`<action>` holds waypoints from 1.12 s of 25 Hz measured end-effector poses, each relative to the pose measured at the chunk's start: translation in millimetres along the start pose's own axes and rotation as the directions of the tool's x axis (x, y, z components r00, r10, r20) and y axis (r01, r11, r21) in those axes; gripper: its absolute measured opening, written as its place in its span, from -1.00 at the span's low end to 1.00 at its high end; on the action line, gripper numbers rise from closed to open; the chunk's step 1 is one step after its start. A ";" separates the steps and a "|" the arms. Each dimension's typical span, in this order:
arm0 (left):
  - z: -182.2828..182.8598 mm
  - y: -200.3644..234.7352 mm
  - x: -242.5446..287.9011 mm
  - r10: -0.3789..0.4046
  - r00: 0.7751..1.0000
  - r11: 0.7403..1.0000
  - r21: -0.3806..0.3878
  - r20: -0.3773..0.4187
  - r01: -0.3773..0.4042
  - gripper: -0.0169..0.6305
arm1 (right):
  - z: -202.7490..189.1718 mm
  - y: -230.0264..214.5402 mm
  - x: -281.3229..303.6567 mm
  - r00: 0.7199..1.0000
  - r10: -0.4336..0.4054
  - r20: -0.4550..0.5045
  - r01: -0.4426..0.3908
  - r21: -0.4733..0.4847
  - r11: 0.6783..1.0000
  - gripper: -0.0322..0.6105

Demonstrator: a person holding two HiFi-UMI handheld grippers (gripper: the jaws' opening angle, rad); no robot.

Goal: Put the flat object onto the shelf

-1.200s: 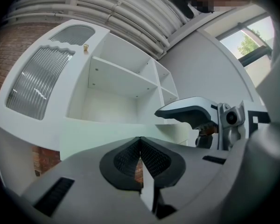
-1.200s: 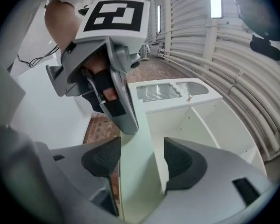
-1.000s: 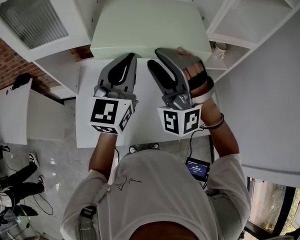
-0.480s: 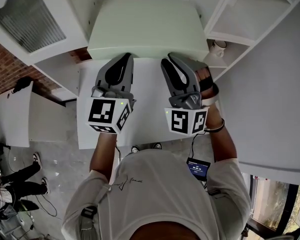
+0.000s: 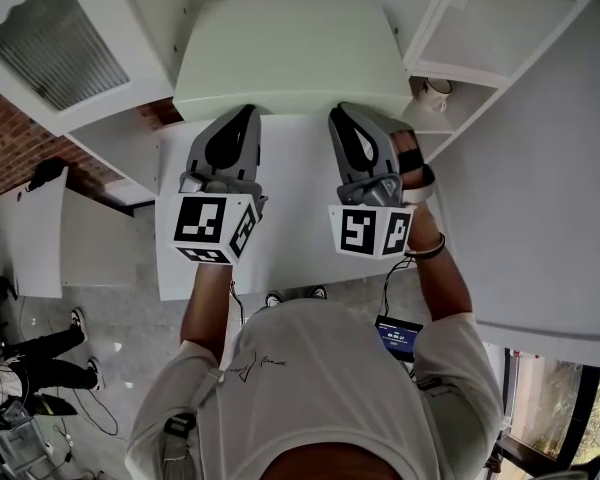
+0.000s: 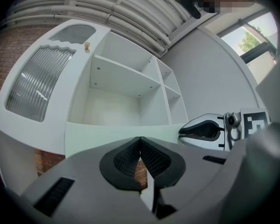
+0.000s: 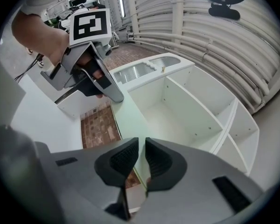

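The flat object (image 5: pixel 290 58) is a wide pale green slab lying level at the mouth of the white shelf unit. Its thick near edge (image 6: pixel 98 136) faces me. My left gripper (image 5: pixel 243 111) is shut, its tips meeting right at that edge (image 6: pixel 140 140) with nothing between them. My right gripper (image 5: pixel 346 110) sits at the same edge, further right. Its jaws have just been closing and stand almost together, a narrow slit left (image 7: pixel 141 141). Nothing lies between its pads; the slab (image 7: pixel 126 125) shows beyond them.
The white shelf unit (image 5: pixel 500 28) has open compartments at the right, with a cup (image 5: pixel 435 93) on a lower one. A ribbed-glass door (image 5: pixel 55 33) stands open at the left. A white desk (image 5: pixel 290 218) lies under both grippers. A person's legs (image 5: pixel 40 358) show at lower left.
The right gripper's jaws went from wide open to nearly closed, and it shifted a little right along the slab's edge while rolling straighter. The left gripper and the slab stayed put.
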State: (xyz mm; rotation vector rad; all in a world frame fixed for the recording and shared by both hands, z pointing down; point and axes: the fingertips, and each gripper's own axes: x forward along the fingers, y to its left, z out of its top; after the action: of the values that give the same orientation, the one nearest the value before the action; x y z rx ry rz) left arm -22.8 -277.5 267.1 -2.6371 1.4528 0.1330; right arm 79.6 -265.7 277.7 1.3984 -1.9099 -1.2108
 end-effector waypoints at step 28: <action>-13.7 33.4 18.2 0.066 0.997 0.997 0.040 -0.031 -0.065 -0.91 | -17.5 -3.9 35.4 0.997 -0.033 -0.068 0.038 0.069 0.997 -0.72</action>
State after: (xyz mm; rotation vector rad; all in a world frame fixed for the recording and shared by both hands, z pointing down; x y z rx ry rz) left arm -41.2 -312.5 275.8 -2.5735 1.5368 0.0687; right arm 82.3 -305.2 278.8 1.4960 -1.9061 -1.1081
